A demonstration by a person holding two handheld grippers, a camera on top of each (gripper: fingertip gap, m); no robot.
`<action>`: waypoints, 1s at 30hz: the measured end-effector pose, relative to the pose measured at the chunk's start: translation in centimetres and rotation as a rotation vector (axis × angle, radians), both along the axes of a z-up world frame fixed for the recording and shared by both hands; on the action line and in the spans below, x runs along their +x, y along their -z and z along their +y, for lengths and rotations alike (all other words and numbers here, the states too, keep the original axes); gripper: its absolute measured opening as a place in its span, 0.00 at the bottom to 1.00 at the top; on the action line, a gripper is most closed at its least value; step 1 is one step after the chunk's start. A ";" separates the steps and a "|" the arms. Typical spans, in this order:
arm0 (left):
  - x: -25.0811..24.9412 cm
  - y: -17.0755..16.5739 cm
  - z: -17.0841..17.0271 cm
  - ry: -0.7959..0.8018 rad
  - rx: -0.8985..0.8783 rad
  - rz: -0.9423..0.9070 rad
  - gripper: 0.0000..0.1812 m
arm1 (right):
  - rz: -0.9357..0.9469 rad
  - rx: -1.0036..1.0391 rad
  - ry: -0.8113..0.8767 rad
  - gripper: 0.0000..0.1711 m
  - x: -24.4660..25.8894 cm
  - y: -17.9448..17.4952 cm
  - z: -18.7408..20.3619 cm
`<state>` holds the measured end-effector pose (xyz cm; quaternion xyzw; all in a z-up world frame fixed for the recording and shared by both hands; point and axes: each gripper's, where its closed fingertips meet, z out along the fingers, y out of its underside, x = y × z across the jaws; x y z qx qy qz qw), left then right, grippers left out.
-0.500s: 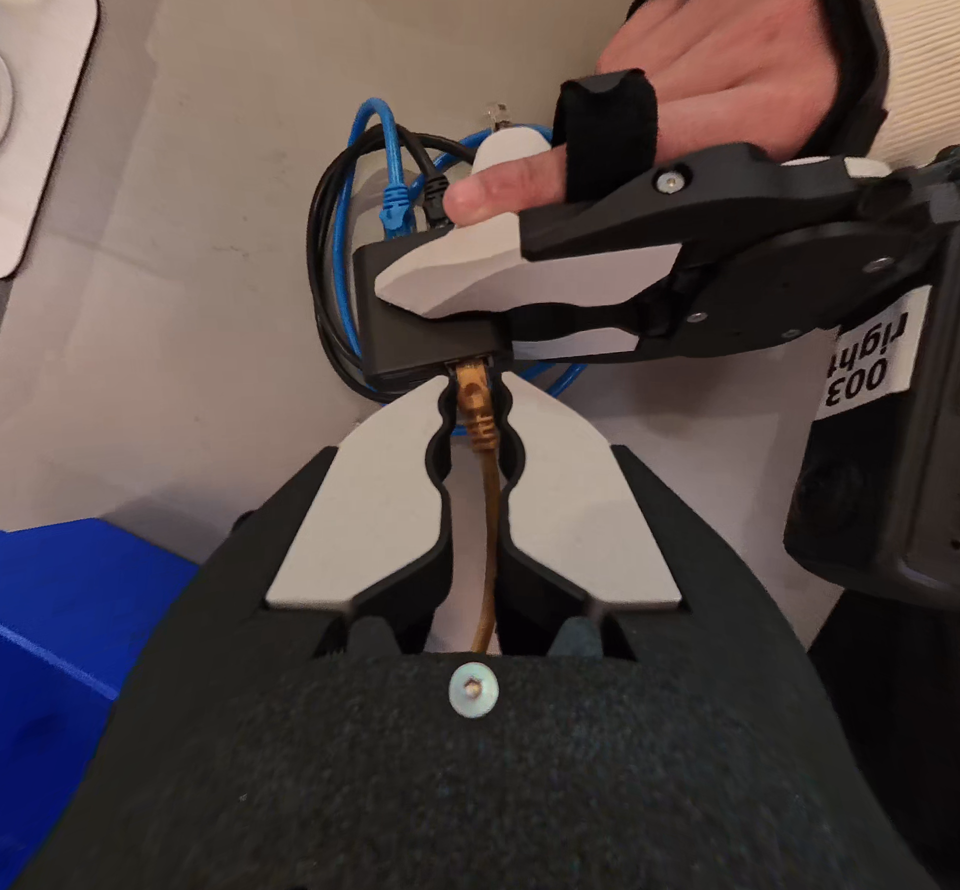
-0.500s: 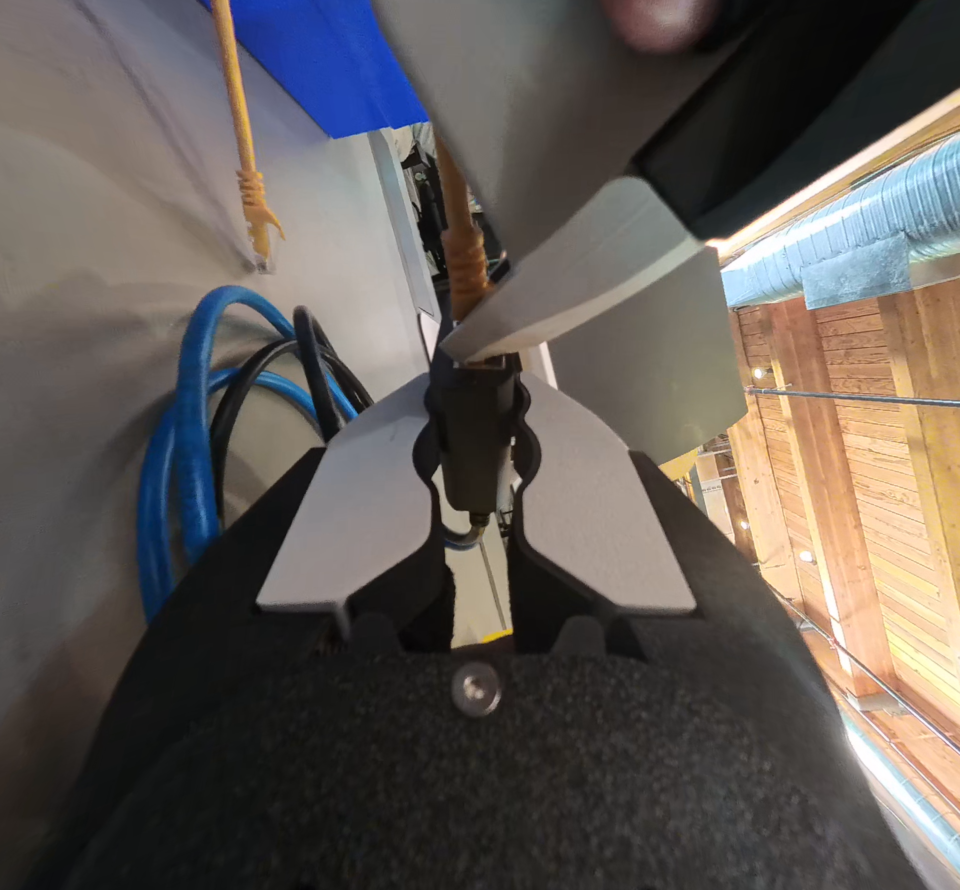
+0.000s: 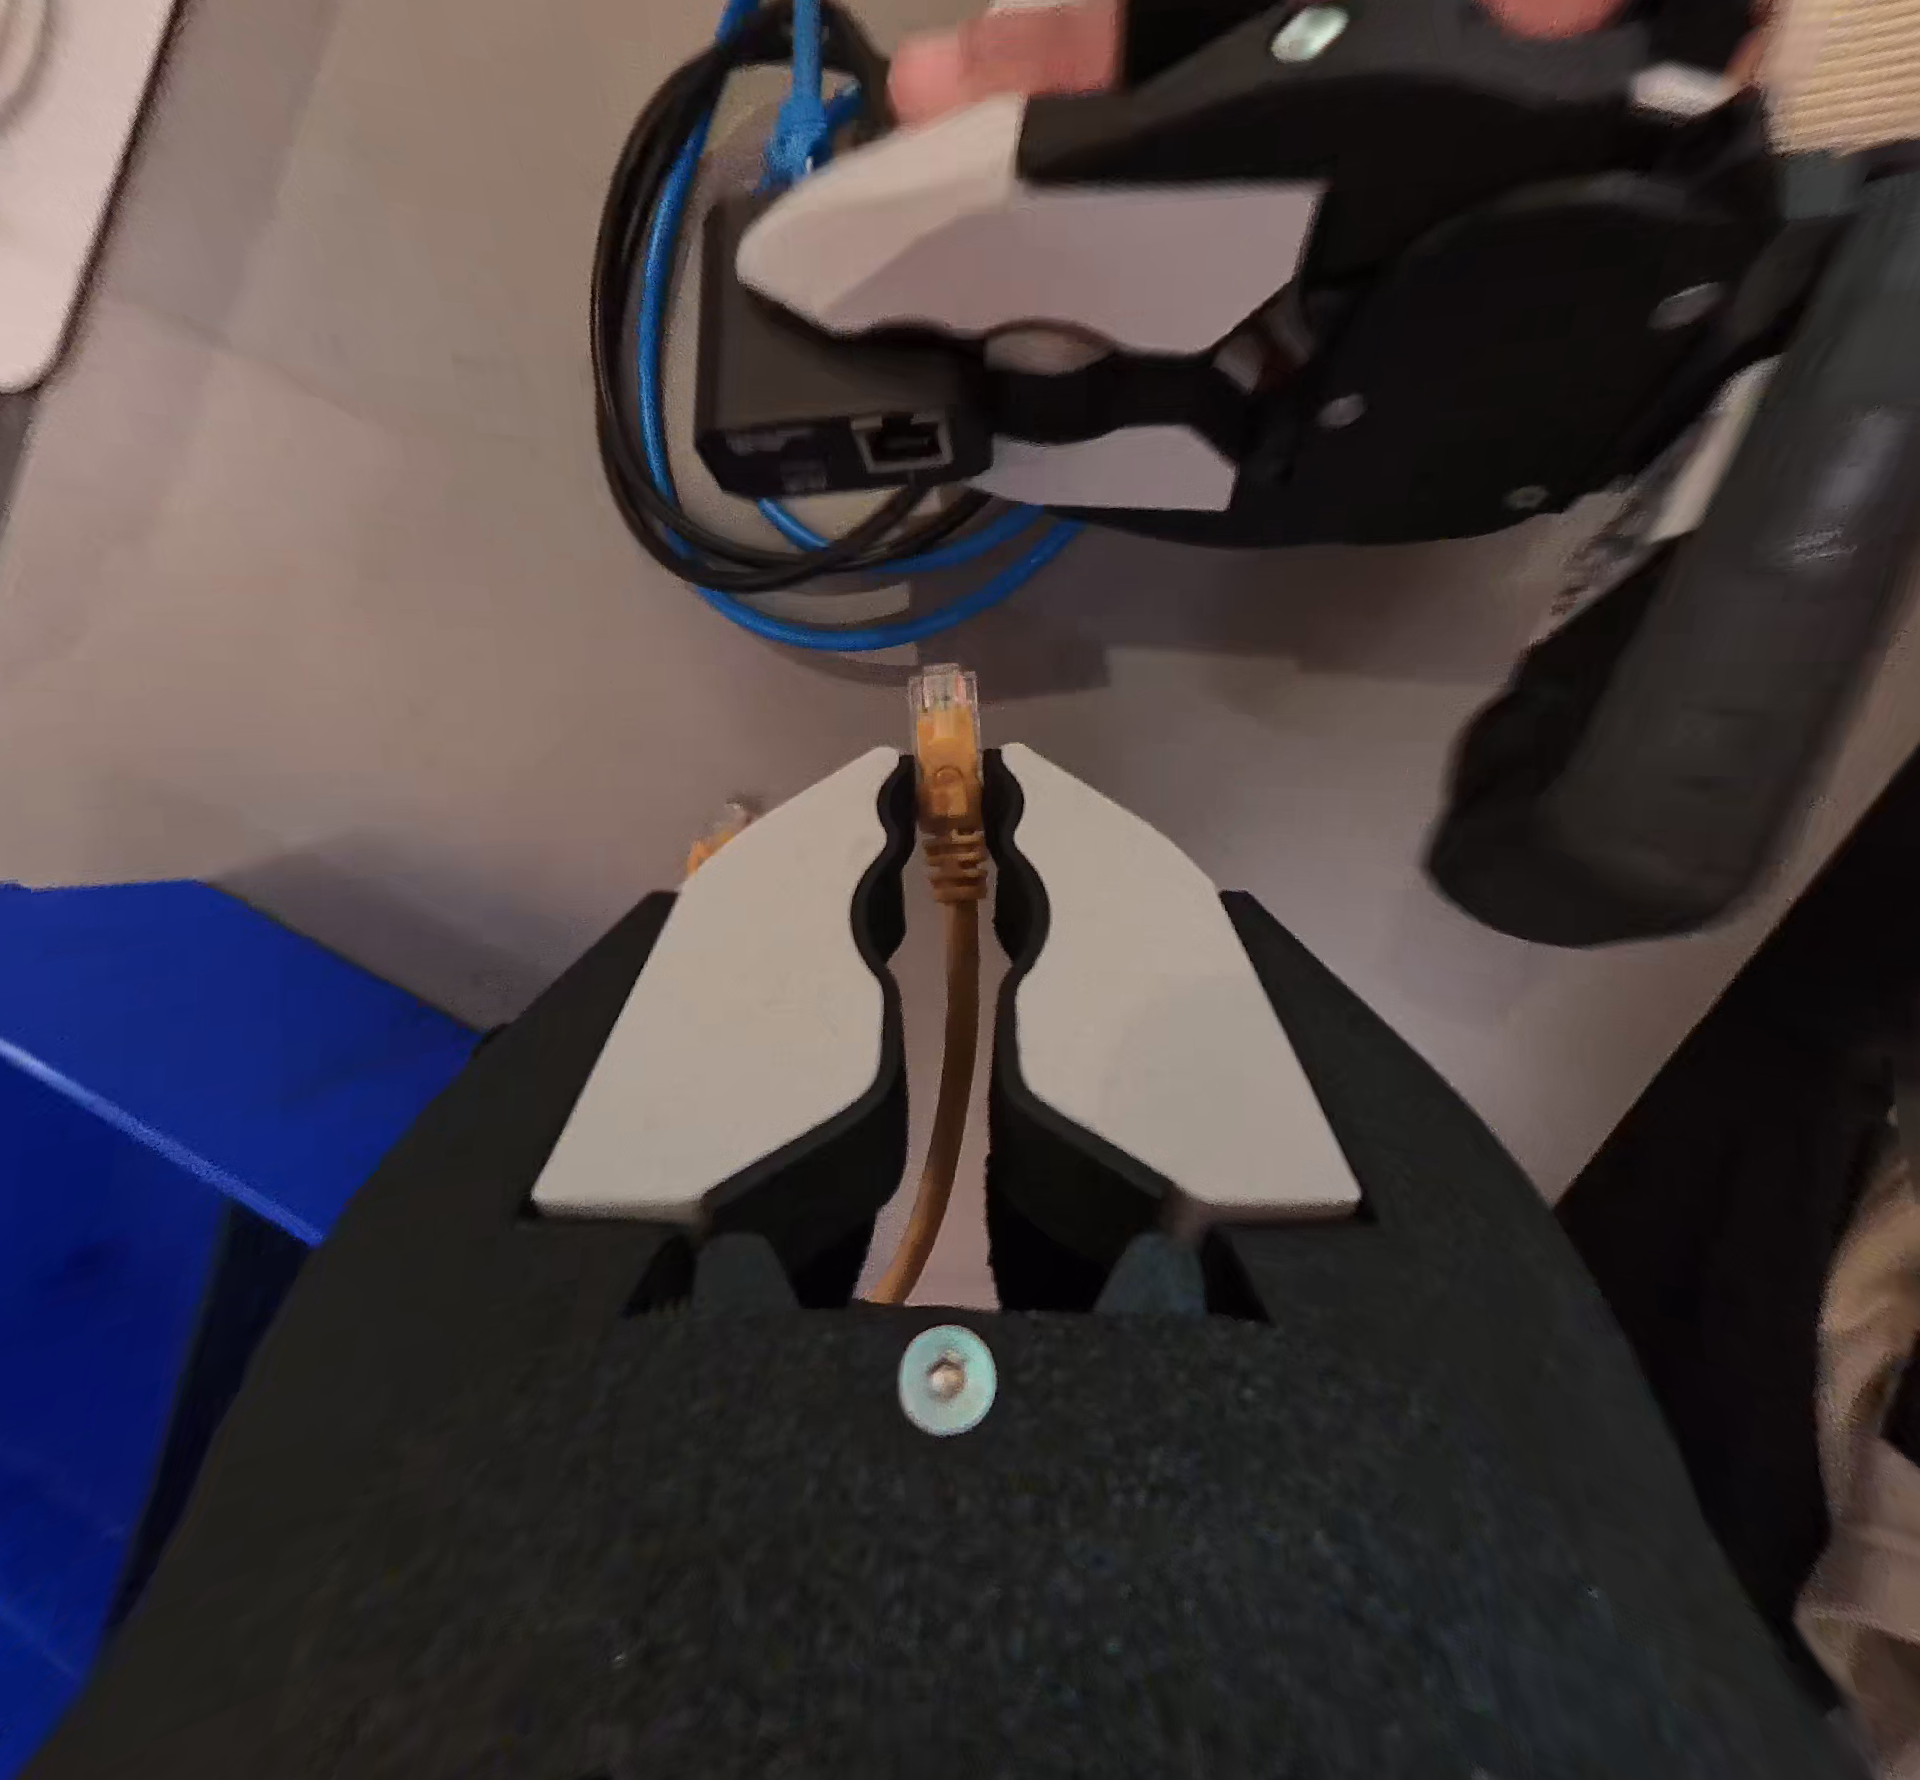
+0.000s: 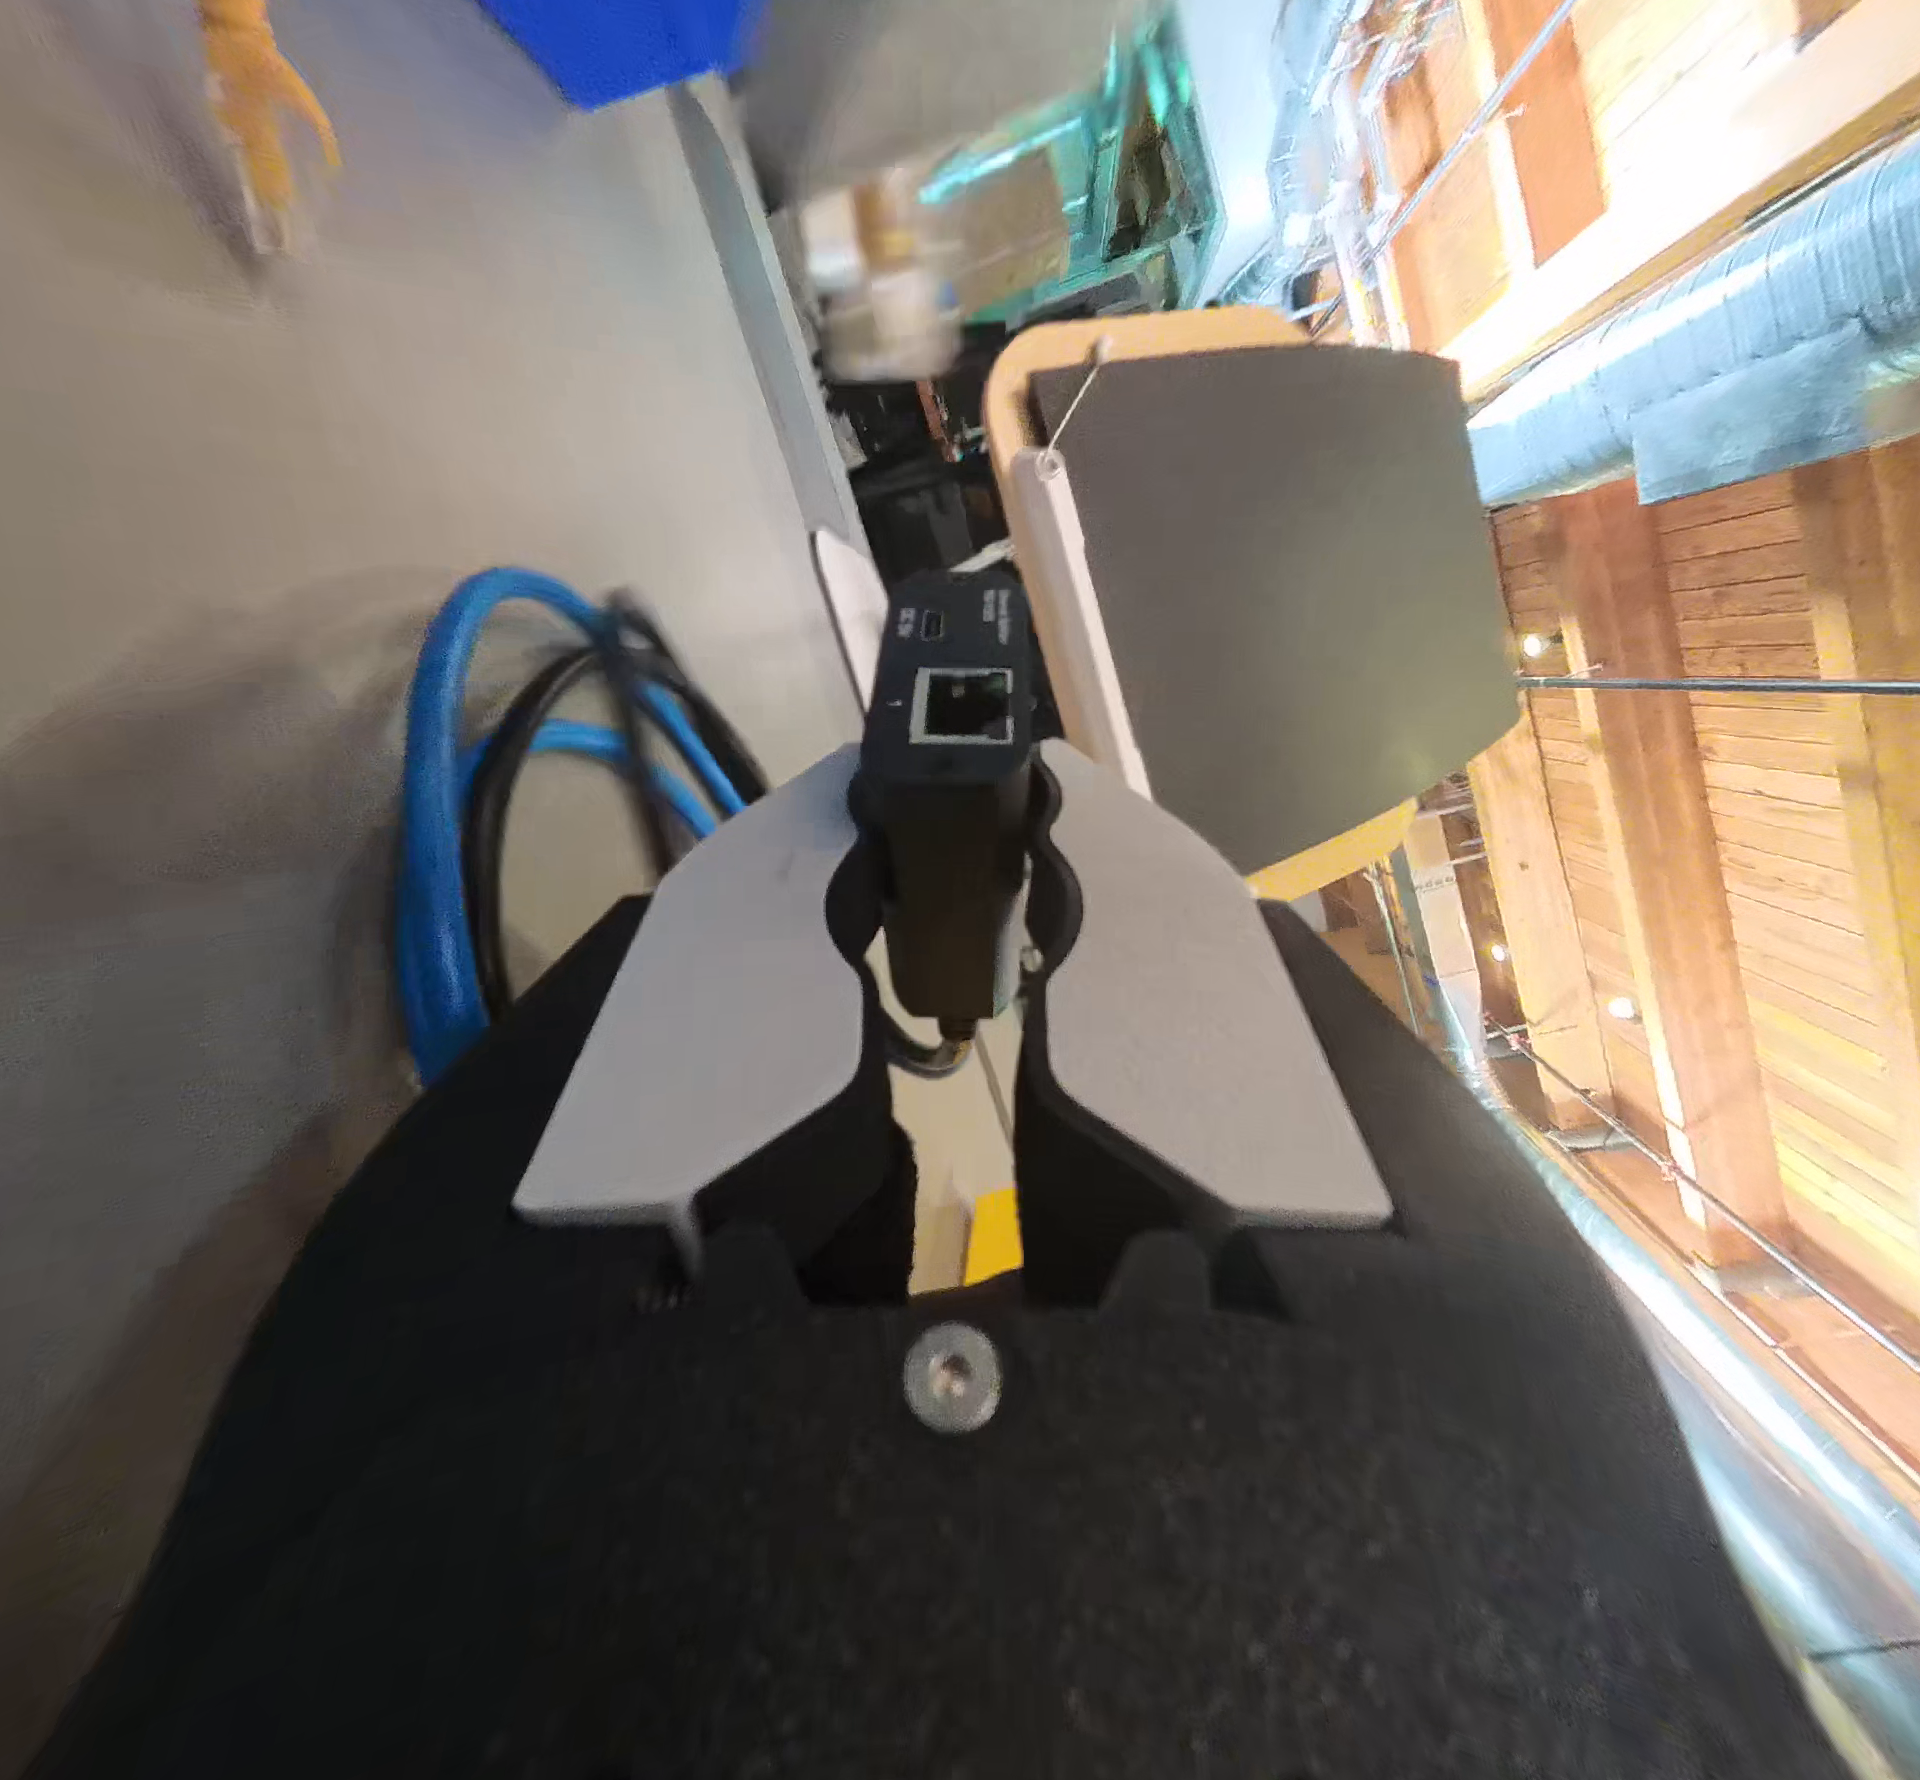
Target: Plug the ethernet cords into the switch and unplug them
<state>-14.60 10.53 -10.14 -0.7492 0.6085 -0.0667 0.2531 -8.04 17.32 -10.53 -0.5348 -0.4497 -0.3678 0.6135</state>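
Blue bin [image 3: 156, 1107] sits at the bench's left edge. Just right of it, the left gripper [image 3: 951, 774] pinches the orange ethernet cord [image 3: 951, 826] behind its clear plug, which points at the switch [image 3: 821, 390] but stays apart from it. Blue and black cables [image 3: 644, 296] loop around the black switch. The right gripper [image 4: 951, 795] clamps the switch, its port empty.
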 end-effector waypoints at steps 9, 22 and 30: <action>1.1 5.5 -2.0 -0.212 -0.338 -0.271 0.11 | 0.028 0.014 -0.039 0.14 0.3 -0.3 -0.3; 3.3 0.6 1.0 -0.034 -0.099 -0.469 0.36 | -0.008 0.001 -0.204 0.14 -4.0 -0.6 -2.7; 2.5 2.2 0.2 0.057 -0.115 -0.377 0.34 | -0.124 -0.073 -0.295 0.15 -4.9 0.7 -3.7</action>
